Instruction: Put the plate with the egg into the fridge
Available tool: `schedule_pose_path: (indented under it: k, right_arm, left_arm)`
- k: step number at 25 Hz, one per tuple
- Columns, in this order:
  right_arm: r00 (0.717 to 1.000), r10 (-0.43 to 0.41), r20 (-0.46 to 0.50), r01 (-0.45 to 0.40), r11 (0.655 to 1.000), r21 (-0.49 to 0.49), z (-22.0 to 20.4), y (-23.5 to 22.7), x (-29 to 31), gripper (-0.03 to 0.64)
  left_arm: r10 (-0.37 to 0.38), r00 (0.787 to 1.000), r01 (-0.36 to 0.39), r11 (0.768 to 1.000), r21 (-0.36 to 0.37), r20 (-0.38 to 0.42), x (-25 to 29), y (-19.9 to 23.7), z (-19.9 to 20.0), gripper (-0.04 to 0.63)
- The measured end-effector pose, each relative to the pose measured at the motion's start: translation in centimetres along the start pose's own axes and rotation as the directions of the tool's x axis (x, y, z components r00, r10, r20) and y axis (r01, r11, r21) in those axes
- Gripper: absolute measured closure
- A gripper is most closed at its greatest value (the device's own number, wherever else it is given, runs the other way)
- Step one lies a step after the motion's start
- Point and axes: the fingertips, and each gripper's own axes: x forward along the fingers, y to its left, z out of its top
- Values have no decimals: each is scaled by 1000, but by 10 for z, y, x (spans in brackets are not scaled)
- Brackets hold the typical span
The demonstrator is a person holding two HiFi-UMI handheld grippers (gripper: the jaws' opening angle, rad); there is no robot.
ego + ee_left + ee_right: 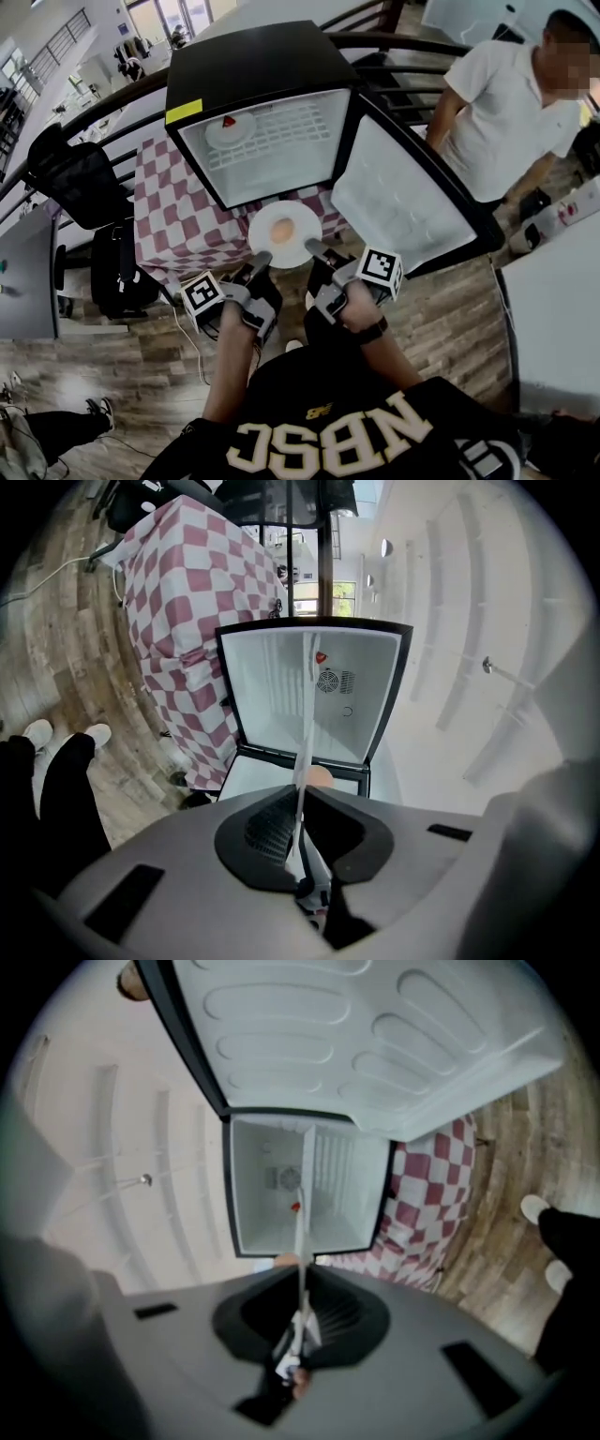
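Note:
A white plate with a fried egg hangs in the air just in front of the open mini fridge. My left gripper is shut on the plate's near left rim, and my right gripper is shut on its near right rim. In the left gripper view the plate runs edge-on out of the gripper, with the egg just showing. The right gripper view shows the same thin plate edge clamped in the gripper, pointing at the fridge.
The fridge door stands swung open to the right. A small plate with something red lies on the fridge's wire shelf. The fridge rests on a red-and-white checked tablecloth. A person in a white shirt stands at right; a black chair at left.

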Motion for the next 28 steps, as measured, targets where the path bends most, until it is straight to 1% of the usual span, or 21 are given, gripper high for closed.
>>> schedule_pose_path:
  k: [5, 12, 15, 17, 22, 24, 25, 28]
  right_arm:
    - [1000, 20, -9, -20, 1000, -9, 56, 24, 33, 586]
    - [1000, 17, -9, -17, 1000, 3, 112, 26, 61, 586]
    - [1000, 29, -6, -30, 998, -52, 126, 28, 67, 586]
    - [1000, 18, 0, -18, 996, -82, 132, 33, 69, 586]
    - [1000, 5, -10, -6, 998, -68, 138, 32, 82, 586]
    - [1000, 22, 0, -22, 997, -78, 148, 30, 96, 586]
    - [1000, 23, 6, -23, 996, -84, 152, 30, 103, 586]
    - [1000, -6, 20, 8, 995, -101, 153, 31, 121, 586]
  left_arm:
    - [-2, 1000, 2, 1000, 11, 26, 58, -29, 21, 554]
    - [8, 999, -8, 1000, 4, 44, 117, -38, 38, 554]
    - [6, 999, -5, 1000, -1, 51, 130, -39, 41, 554]
    - [4, 998, -3, 1000, -10, 55, 136, -40, 42, 554]
    - [16, 998, -14, 999, -29, 65, 145, -40, 52, 554]
    - [20, 998, -19, 1000, -14, 64, 157, -39, 63, 554]
    - [20, 998, -20, 1000, 6, 64, 162, -40, 69, 555]
    - [35, 997, -39, 998, 58, 72, 170, -40, 90, 558]
